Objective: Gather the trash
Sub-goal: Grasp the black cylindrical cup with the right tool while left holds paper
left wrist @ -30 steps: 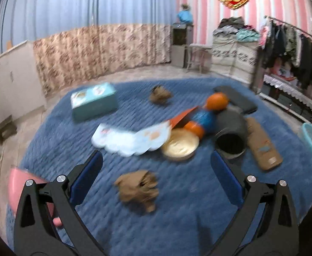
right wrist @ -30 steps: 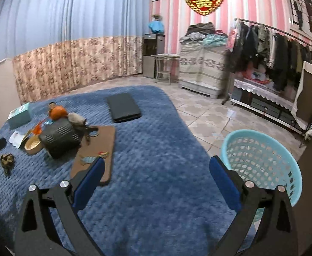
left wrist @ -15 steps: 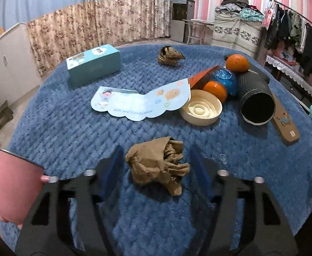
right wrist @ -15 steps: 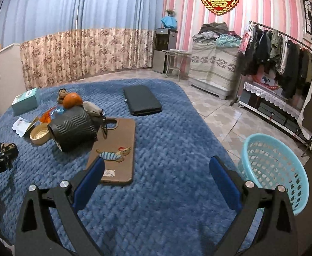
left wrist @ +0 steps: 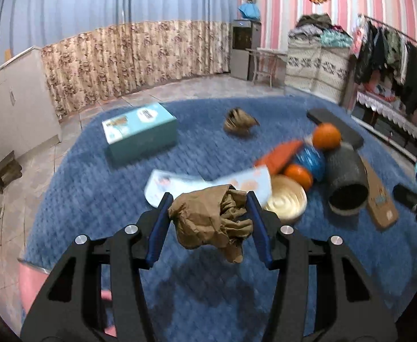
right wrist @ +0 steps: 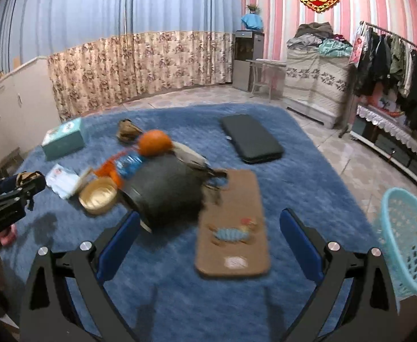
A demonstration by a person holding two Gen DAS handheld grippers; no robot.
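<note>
Your left gripper [left wrist: 208, 222] is clamped across the paper wad [left wrist: 212, 222], light and crushable so a mid-bulk grip suffices; right gripper [right wrist: 208, 245] is spread wide, empty

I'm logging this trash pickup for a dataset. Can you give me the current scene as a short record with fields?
surface: blue rug
left gripper: shut on crumpled brown paper, lifted off the rug
right gripper: open, empty
remaining trash: second crumpled paper farther back on rug
bin: light blue basket on floor, right of rug
</note>
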